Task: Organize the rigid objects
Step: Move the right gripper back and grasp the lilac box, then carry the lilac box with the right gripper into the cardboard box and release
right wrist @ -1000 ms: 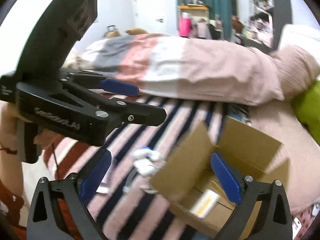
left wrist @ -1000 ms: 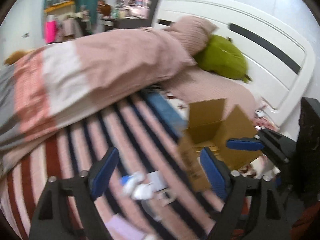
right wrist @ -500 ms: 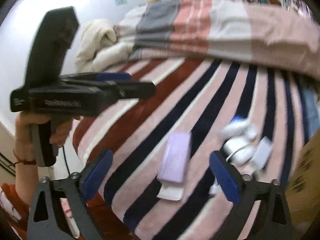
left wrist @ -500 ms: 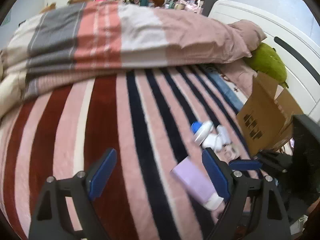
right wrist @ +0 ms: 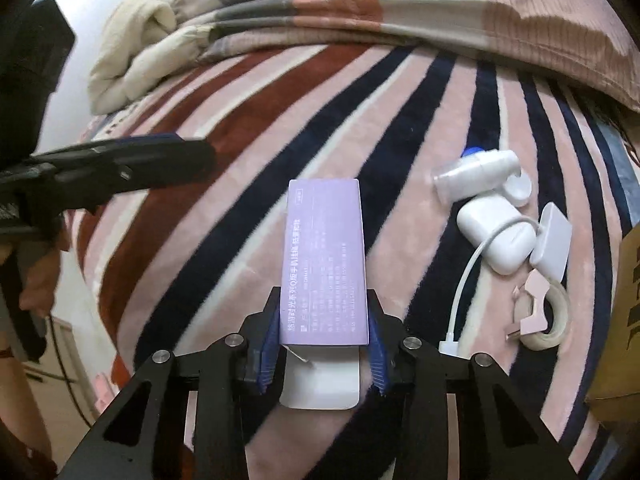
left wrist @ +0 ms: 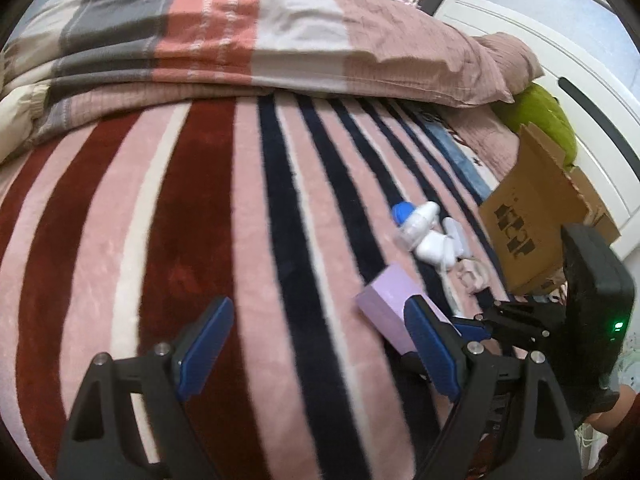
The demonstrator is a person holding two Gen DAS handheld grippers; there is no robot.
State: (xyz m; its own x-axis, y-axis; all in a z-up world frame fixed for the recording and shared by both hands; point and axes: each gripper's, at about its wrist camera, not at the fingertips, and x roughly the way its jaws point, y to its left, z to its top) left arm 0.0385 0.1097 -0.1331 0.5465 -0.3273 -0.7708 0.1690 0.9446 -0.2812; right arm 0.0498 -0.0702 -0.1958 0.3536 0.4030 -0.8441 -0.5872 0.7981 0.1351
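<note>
I am over a bed covered by a striped blanket in pink, dark red, navy and cream, with a folded quilt banded grey, coral and white lying across its far side. A white headboard stands to my right, shelves blurred beyond it. A cardboard box stands open on the bed's right part, its printed black marks too smeared to read, its inside hidden from me. My right gripper clamps the near end of a lilac carton, whose white end flap hangs open; the printing on its face is too small to make out. My left gripper is spread wide, holding nothing. Between carton and box lie a white charging case with cable, a blue-capped bottle and a tape roll.
</note>
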